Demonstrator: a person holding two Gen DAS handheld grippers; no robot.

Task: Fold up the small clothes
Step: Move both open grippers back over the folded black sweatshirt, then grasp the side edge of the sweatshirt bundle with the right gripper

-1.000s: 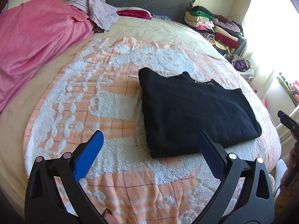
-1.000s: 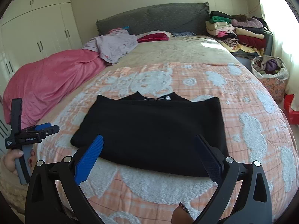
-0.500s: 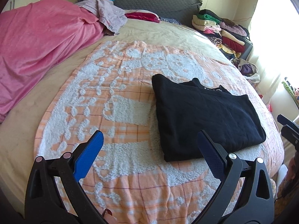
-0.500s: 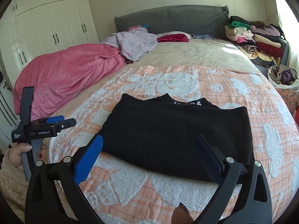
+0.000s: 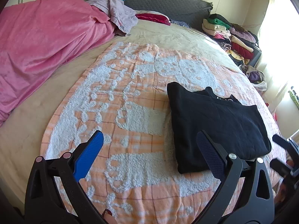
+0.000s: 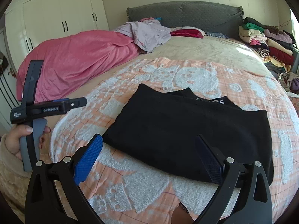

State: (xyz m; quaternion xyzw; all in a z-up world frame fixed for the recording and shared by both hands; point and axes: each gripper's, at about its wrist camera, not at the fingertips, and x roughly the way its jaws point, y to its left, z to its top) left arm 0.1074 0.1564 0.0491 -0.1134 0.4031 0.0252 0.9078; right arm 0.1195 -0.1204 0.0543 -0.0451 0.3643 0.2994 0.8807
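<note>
Black garment (image 6: 188, 136): folded into flat rectangle, lies on orange-white blanket (image 5: 130, 97) on bed. Left gripper (image 5: 149, 151): jaws wide, empty, above blanket beside garment. Right gripper (image 6: 149, 153): jaws wide, empty, above garment near edge.

Your left gripper (image 5: 148, 147): jaws spread wide, holding nothing, above the orange-and-white blanket (image 5: 130, 112).
Your garment: a black top (image 5: 214, 123), folded into a rectangle, lies flat on the blanket, partly behind your right-hand finger.
Your right gripper (image 5: 286, 158): only a blurred sliver at the frame's right edge.
Your backdrop: pink duvet (image 5: 46, 52) left, stacked clothes (image 5: 229, 35) far right, grey headboard (image 5: 158, 0).
</note>
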